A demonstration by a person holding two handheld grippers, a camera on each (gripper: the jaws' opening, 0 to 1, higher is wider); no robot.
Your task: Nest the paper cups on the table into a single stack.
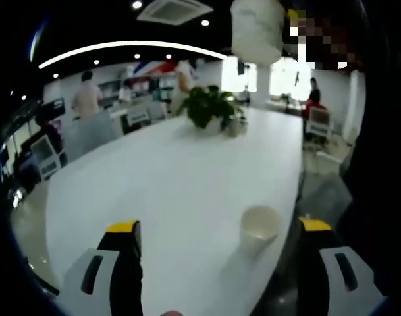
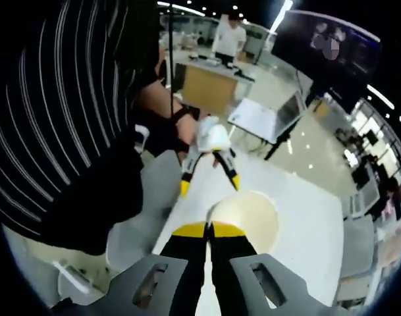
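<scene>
A white paper cup (image 1: 259, 227) stands upright on the white table (image 1: 174, 178), near the table's right edge. It sits between the jaws of my left gripper (image 1: 218, 226), which is open wide, and it is nearer the right jaw. A second white cup (image 1: 256, 29) hangs high above the table. In the right gripper view my right gripper (image 2: 207, 229) is shut on the rim of a cup (image 2: 249, 217), whose cream inside faces the camera. Beyond that cup the left gripper (image 2: 210, 184) shows open, with a hand holding it.
A potted plant (image 1: 210, 105) stands at the far middle of the table. The table edge (image 1: 299, 184) runs down the right, with floor beyond. A person in a striped top (image 2: 68, 131) stands close on the left. Desks, chairs and people lie further off.
</scene>
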